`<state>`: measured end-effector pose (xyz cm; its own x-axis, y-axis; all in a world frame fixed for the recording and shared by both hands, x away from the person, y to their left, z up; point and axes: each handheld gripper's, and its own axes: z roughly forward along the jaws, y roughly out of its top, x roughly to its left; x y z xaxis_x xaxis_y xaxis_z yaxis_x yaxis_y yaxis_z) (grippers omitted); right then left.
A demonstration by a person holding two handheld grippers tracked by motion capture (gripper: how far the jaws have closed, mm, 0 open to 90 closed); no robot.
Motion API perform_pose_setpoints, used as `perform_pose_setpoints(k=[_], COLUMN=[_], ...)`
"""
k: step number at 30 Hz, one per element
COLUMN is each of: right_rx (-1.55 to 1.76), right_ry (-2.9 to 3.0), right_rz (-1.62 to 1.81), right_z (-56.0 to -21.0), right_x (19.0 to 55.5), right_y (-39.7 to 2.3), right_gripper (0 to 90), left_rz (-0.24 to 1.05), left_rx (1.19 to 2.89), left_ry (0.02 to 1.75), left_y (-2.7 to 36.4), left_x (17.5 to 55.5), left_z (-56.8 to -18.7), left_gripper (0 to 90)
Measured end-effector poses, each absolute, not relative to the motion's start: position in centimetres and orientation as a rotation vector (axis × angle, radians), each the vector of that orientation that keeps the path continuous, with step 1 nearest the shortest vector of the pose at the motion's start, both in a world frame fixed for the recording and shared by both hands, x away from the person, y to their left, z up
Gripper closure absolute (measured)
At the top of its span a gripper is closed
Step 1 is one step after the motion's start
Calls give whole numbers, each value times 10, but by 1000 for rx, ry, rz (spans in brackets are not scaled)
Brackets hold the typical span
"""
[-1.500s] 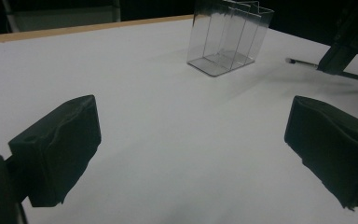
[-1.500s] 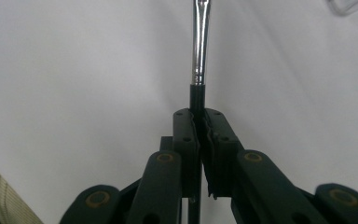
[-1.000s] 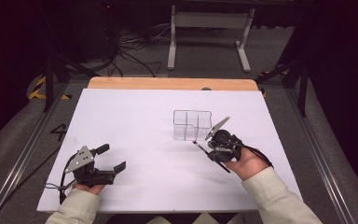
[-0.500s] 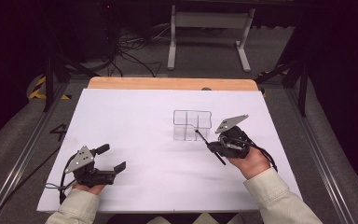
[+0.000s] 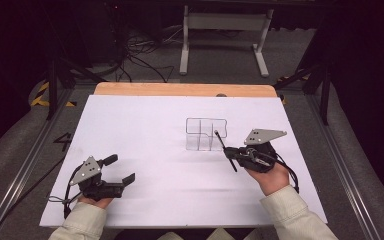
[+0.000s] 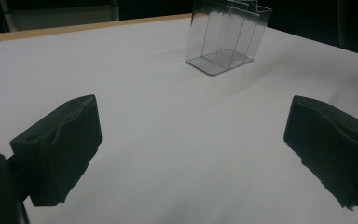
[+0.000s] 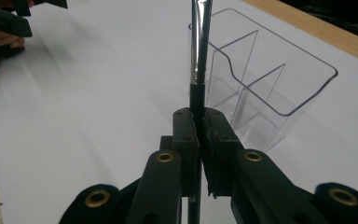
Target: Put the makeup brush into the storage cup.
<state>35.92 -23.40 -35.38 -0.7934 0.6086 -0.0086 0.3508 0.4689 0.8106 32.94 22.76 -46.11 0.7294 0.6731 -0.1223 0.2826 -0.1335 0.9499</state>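
Note:
A clear plastic organizer (image 5: 206,134) with several compartments stands upright on the white table (image 5: 145,130), right of centre. My right gripper (image 5: 233,153) sits just right of it, shut on a slim black brush handle with a silver collar (image 5: 220,142). The handle's far end points up toward the organizer's front right corner. In the right gripper view the jaws (image 7: 199,116) clamp the handle (image 7: 199,51) in front of the organizer (image 7: 270,70). At the near left, my left gripper (image 5: 121,168) rests open with nothing between its jaws. The left gripper view also has that gripper (image 6: 191,140) open, with the organizer (image 6: 228,37) farther off.
A wooden strip (image 5: 180,89) marks the table's far edge. Beyond it stand a metal frame (image 5: 220,20) and loose cables (image 5: 140,60) on the floor. Metal rails (image 5: 25,165) run along both sides of the table. My left gripper (image 7: 4,21) appears at the top left of the right gripper view.
My right gripper has drifted to the right with the brush handle and rolled, so its grey plate now faces up. The left gripper has kept still.

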Motion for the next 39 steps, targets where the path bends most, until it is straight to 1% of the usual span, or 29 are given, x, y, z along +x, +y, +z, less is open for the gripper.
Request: perform_pose_setpoints(k=[15, 39], right_rx=[721, 681], right_ry=[2219, 1984], right_rz=[1440, 1685], right_z=[-358, -370], right_x=[355, 365], right_y=[-244, -259], right_gripper=[842, 838], left_rz=[398, 393], left_rx=[1719, 1721], left_ry=[765, 762], left_y=[228, 227], left_x=[329, 329], left_z=[-461, -461], left_gripper=[47, 48])
